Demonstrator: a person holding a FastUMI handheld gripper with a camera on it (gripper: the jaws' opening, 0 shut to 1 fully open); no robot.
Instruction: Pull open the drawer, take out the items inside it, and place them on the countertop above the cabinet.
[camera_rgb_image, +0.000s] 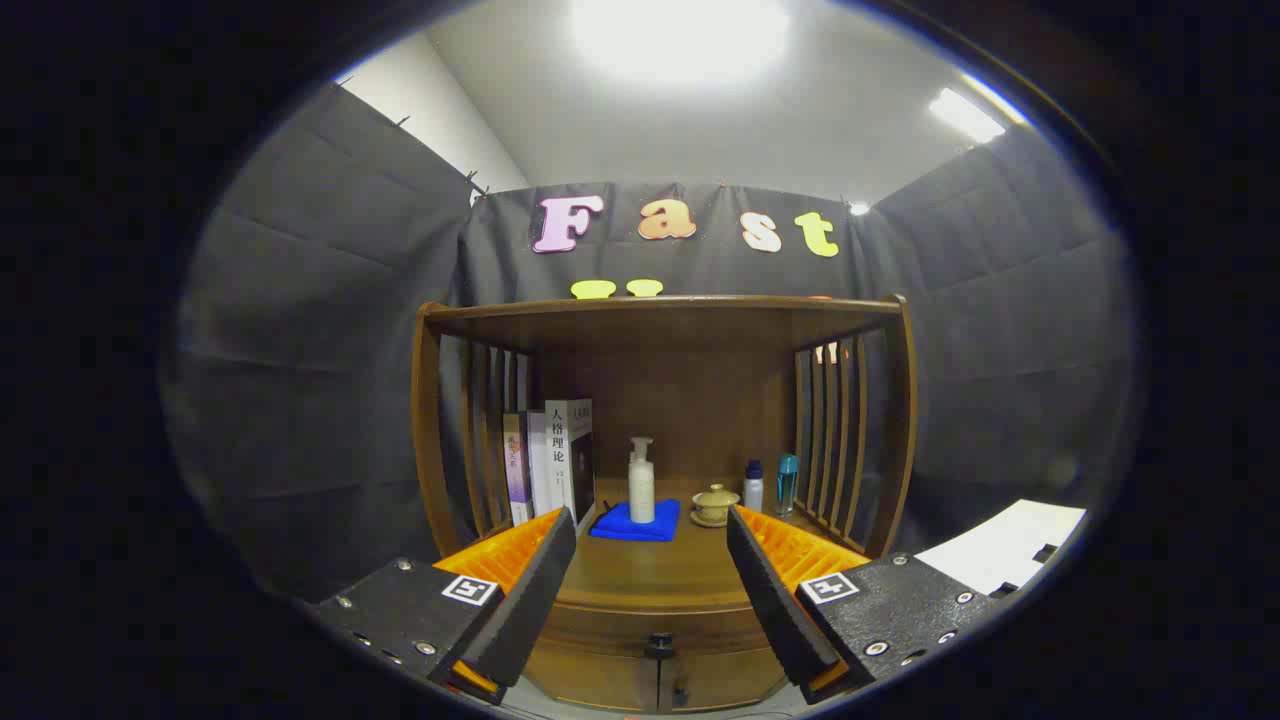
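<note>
A: What stands at the back, centre of the frame?
B: A pump bottle (641, 480) on a blue cloth (637, 523).
A: And left?
B: Upright books (553, 460). Right of centre, a lidded cup (715, 503) and two small bottles (770, 485).

The closed brown wooden drawer (600, 680) with its small dark round knob (660, 645) sits low between the fingers, beneath the smooth wooden countertop (650, 575) stretching just ahead of them.
</note>
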